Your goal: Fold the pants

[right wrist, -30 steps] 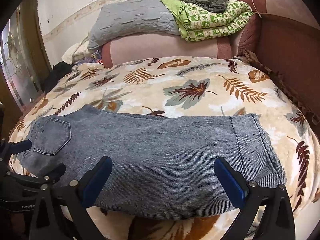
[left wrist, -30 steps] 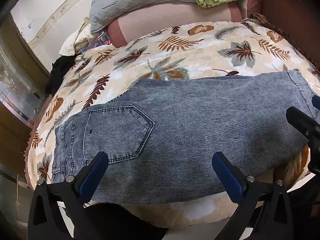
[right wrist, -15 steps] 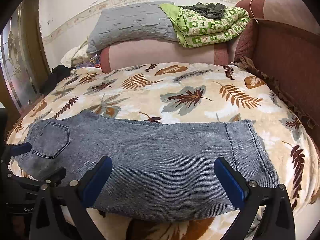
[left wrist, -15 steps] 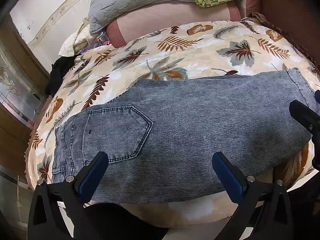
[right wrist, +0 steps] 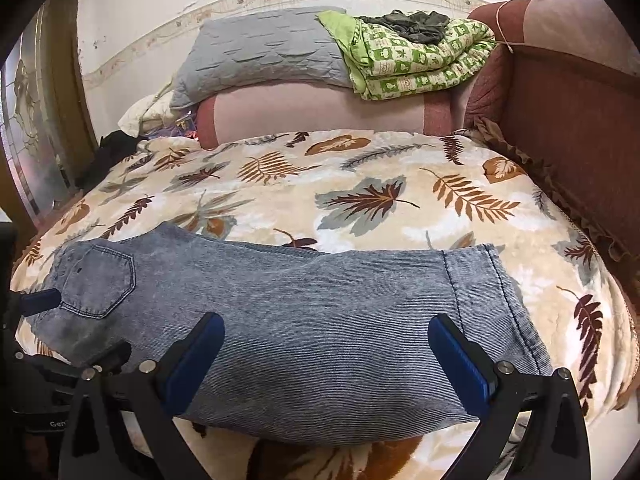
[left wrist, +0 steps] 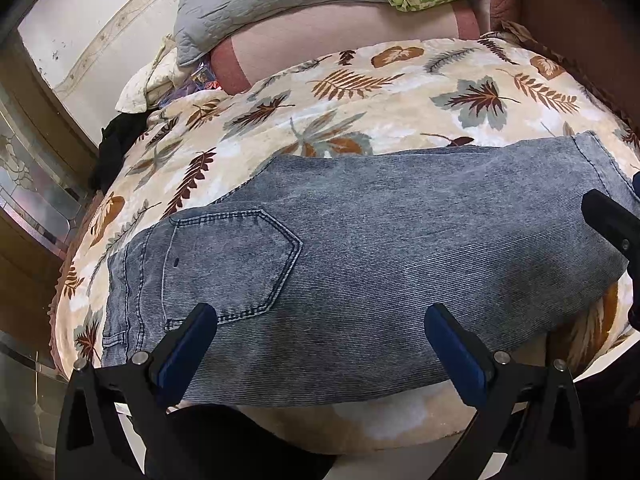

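Pants across blanket's near edge, pillows behind.

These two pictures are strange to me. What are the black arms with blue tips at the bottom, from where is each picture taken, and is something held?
No robot is here: a person holds a two-finger gripper in each hand, and a wide-angle camera on each gripper looks forward along its fingers. The black arms with blue pads are those fingers. One picture comes from the left gripper, the other from the right gripper. Each gripper also shows at the edge of the other's picture. Both grippers are open and hold nothing. Before them lie grey-blue jeans, already folded lengthwise, on a bed with a leaf-print blanket. The back pocket is near the left gripper and the leg hem near the right one. Behind lie a grey pillow and a green folded quilt.
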`<state>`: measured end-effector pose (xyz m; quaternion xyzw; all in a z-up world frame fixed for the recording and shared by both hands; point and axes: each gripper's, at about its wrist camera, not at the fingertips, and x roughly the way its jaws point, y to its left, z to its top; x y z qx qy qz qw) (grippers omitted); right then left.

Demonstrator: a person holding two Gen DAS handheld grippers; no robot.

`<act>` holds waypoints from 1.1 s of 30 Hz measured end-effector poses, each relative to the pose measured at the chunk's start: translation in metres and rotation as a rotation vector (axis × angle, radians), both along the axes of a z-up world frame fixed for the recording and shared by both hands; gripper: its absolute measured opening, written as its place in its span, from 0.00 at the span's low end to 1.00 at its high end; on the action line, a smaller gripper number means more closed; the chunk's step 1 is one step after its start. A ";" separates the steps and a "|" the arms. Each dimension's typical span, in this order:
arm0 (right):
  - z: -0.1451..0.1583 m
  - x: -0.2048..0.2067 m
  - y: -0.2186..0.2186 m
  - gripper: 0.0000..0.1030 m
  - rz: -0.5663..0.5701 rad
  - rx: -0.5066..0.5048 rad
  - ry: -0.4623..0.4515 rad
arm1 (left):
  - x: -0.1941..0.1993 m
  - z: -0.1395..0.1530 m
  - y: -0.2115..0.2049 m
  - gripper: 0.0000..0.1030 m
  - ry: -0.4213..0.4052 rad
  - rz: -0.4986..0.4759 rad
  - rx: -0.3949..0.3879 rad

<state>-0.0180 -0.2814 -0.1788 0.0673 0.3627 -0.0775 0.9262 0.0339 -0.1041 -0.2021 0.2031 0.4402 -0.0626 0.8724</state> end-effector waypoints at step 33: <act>-0.022 -0.027 -0.100 1.00 -0.243 0.286 -0.016 | 0.026 -0.035 0.025 1.00 0.079 0.084 0.008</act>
